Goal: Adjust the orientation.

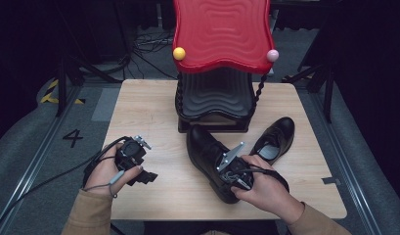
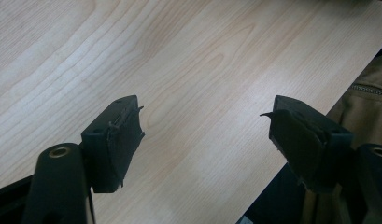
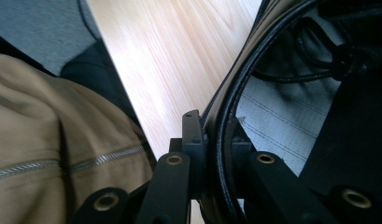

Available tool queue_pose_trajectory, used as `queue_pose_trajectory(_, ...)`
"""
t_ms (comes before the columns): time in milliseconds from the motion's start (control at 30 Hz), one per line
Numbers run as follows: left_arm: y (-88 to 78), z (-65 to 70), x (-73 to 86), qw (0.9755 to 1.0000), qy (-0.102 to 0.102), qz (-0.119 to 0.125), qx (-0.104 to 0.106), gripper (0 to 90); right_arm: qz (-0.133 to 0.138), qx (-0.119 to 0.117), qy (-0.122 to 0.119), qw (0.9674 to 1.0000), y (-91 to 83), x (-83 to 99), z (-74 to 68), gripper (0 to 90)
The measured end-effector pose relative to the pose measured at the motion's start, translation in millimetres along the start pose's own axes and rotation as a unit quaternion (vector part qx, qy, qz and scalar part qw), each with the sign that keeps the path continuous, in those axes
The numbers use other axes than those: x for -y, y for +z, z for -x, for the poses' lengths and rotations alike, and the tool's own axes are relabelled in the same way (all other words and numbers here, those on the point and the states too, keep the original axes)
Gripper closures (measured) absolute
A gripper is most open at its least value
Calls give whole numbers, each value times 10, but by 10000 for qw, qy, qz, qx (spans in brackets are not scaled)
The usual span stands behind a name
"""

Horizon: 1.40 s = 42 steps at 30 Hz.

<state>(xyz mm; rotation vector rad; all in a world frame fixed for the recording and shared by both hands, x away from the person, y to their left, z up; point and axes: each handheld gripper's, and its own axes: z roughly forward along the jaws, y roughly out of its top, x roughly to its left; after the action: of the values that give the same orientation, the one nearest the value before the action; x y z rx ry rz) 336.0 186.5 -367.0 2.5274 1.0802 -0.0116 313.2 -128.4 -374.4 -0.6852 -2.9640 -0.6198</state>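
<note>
Leather of the near black shoe (image 1: 207, 152), lying mid-table (image 1: 148, 112) before the red shoe rack (image 1: 222, 34), sits pinched at its collar between my right gripper (image 3: 215, 135), while my left gripper (image 2: 205, 126) hovers gaping over bare wood, the second shoe (image 1: 278, 137) just beside

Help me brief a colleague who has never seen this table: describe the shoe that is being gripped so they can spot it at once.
Start at the red-topped rack at the table's far edge. Right in front of it lie two black shoes; the gripped shoe is the left one, its collar pinched by the right gripper. The other shoe lies free, showing a grey insole.
</note>
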Motion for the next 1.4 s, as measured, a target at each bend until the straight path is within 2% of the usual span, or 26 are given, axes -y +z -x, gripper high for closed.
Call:
queue_pose_trajectory(200, 42, 5, -73, 10000, 48, -21, 64, 256, -43, 369, 393, 9985, 144, 128, 52, 816)
queue_pose_trajectory(367, 49, -8, -94, 9999, 91, -35, 71, 255, -103, 515, 504, 9974, 272, 138, 24, 809)
queue_pose_trajectory(467, 48, -12, -91, 9999, 90, -32, 74, 255, -85, 517, 536, 9972, 298, 153, 14, 795)
queue_pose_trajectory(500, 48, -11, -90, 9999, 87, -29, 75, 255, -70, 514, 528, 9973, 302, 159, 14, 765)
queue_pose_trajectory(567, 48, -11, -90, 9999, 83, -32, 77, 255, 143, 570, 533, 9968, 298, 174, 10, 662)
queue_pose_trajectory(633, 49, -12, -91, 9999, 91, -34, 78, 254, 174, 595, 503, 9968, 288, 181, 15, 647)
queue_pose_trajectory(700, 56, -11, -97, 9999, 61, -29, 83, 254, 238, 486, 559, 9970, 268, 203, 22, 573)
queue_pose_trajectory(800, 60, -11, -100, 9999, 59, -35, 81, 254, 342, 414, 631, 9966, 248, 234, 33, 569)
queue_pose_trajectory(833, 64, -11, -101, 9999, 78, -53, 76, 254, 455, 388, 674, 9959, 214, 276, 41, 565)
queue_pose_trajectory(967, 68, -2, -94, 9999, 53, -59, 89, 254, 509, 360, 691, 9957, 127, 302, 50, 564)
queue_pose_trajectory(1000, 62, -3, -88, 9999, 61, -58, 81, 254, 683, 342, 735, 9944, 4, 310, 63, 564)
queue_pose_trajectory(1100, 58, -12, -79, 10000, 47, -38, 71, 254, 793, 348, 758, 9934, -92, 315, 80, 567)
queue_pose_trajectory(1167, 59, -12, -75, 10000, 35, -48, 67, 254, 912, 316, 803, 9921, -213, 335, 122, 576)
queue_pose_trajectory(1267, 63, -9, -71, 9999, 23, -72, 66, 254, 943, 321, 861, 9913, -335, 357, 197, 588)
queue_pose_trajectory(1400, 58, -9, -64, 10000, -11, -46, 73, 254, 1011, 498, 1007, 9885, -522, 357, 354, 600)
